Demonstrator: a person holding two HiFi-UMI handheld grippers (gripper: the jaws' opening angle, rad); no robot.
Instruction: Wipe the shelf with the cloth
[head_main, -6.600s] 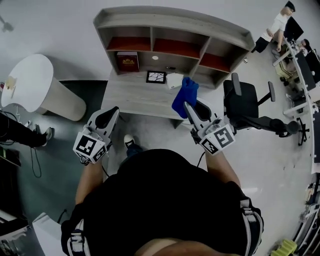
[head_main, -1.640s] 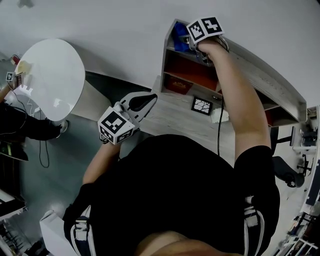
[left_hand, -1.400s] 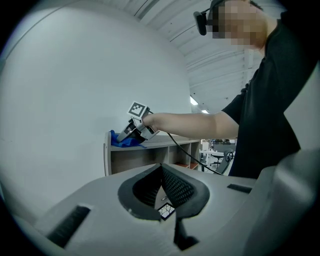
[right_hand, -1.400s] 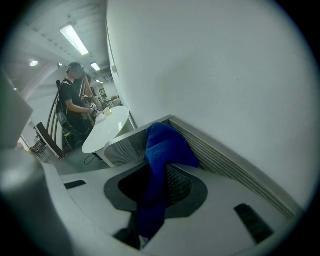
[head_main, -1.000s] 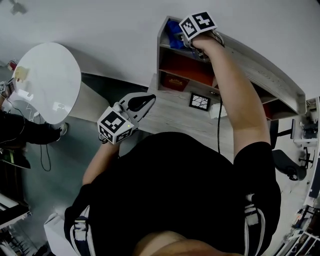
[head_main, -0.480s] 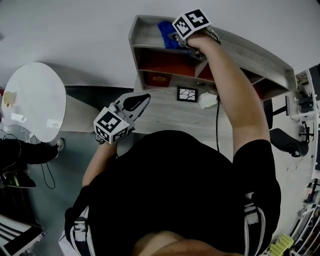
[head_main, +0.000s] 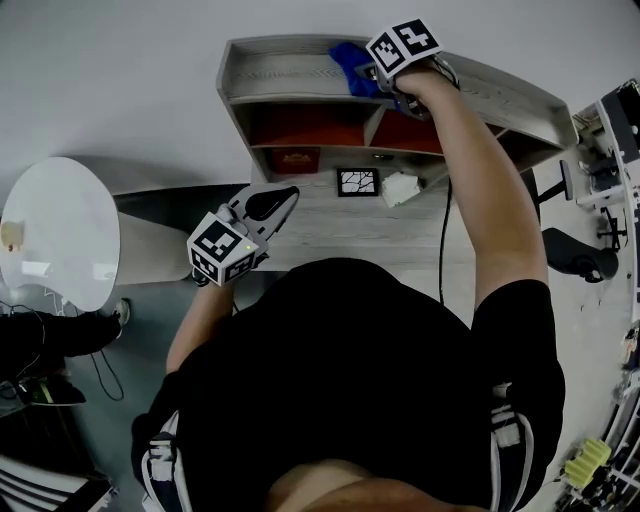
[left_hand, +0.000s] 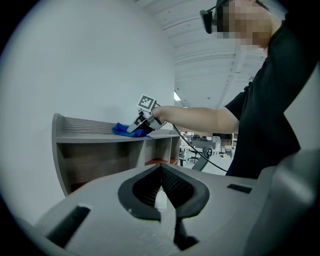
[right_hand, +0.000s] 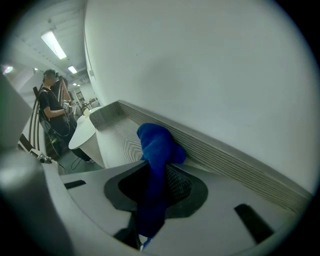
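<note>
Clamping the blue cloth (head_main: 349, 56), the right gripper (head_main: 377, 79) pressed it on the upper-centre shelf top (head_main: 272, 72); the left gripper (head_main: 281, 198) hung closed, empty.

The cloth (head_main: 349, 54) lies atop the shelf (head_main: 280, 72) on the desk (head_main: 325, 225), round table (head_main: 55, 232) to the left.

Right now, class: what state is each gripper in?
Left gripper: shut, holding nothing.
Right gripper: shut on the blue cloth, which lies on top of the shelf.
</note>
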